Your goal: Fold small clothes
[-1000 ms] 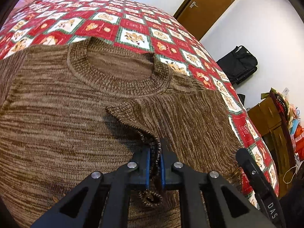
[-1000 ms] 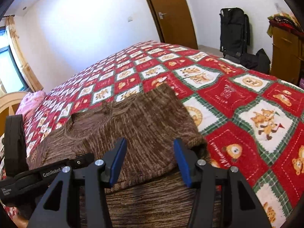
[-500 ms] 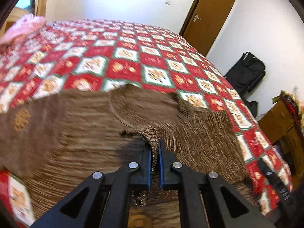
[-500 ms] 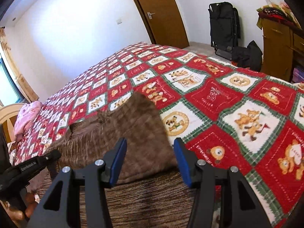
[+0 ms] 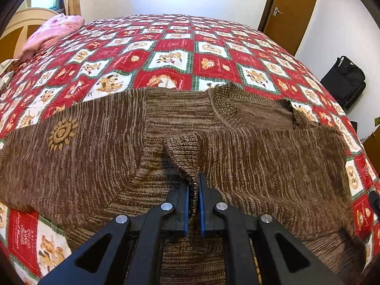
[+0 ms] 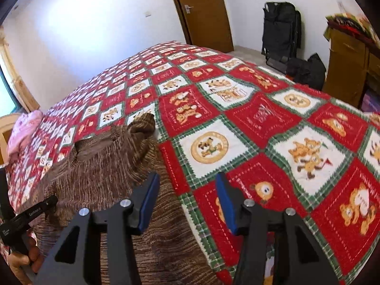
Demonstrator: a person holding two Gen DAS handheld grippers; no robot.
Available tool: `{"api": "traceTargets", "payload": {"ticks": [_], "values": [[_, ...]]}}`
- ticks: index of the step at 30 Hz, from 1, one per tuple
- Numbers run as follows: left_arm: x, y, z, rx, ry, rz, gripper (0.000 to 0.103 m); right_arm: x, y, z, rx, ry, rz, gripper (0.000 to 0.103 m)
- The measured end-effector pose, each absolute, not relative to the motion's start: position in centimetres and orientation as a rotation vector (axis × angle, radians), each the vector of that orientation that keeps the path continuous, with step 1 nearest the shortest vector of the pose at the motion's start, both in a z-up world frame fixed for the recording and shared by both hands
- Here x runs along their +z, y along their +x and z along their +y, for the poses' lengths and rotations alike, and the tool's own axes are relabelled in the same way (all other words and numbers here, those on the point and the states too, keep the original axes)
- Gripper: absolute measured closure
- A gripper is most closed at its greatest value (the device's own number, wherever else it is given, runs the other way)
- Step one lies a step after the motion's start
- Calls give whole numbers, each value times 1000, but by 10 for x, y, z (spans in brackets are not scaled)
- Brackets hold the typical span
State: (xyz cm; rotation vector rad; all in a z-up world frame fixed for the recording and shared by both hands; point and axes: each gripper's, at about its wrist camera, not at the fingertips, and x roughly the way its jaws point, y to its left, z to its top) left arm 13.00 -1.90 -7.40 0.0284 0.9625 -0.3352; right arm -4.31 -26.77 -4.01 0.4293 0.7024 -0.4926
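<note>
A brown knitted sweater (image 5: 99, 156) lies spread on the red patchwork quilt (image 5: 171, 54), collar (image 5: 228, 111) toward the far right. My left gripper (image 5: 192, 187) is shut on a ribbed cuff of a sleeve folded over the sweater's body. A sun-shaped patch (image 5: 63, 133) shows on the left part. In the right wrist view the sweater (image 6: 106, 166) lies to the left, and my right gripper (image 6: 187, 187) is open and empty above the sweater's right edge and the quilt (image 6: 261, 118).
A pink pillow (image 5: 52, 28) lies at the bed's far left by a wooden headboard. A brown door (image 6: 201, 11), a black bag (image 6: 281, 30) and a wooden cabinet (image 6: 349, 64) stand beyond the bed's right side.
My left gripper has drawn back and lifted with the cuff, so the whole sweater and more quilt show. My right gripper has swung right, off the sweater toward the bare quilt.
</note>
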Motion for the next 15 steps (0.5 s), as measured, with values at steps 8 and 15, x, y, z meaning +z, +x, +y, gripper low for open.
{"api": "traceTargets", "payload": {"ticks": [8, 15], "values": [[-73, 125, -24, -348, 68, 928, 96, -29, 1, -279, -359, 389, 754, 48], [-72, 126, -24, -355, 59, 930, 96, -63, 59, -249, -305, 232, 868, 50]]}}
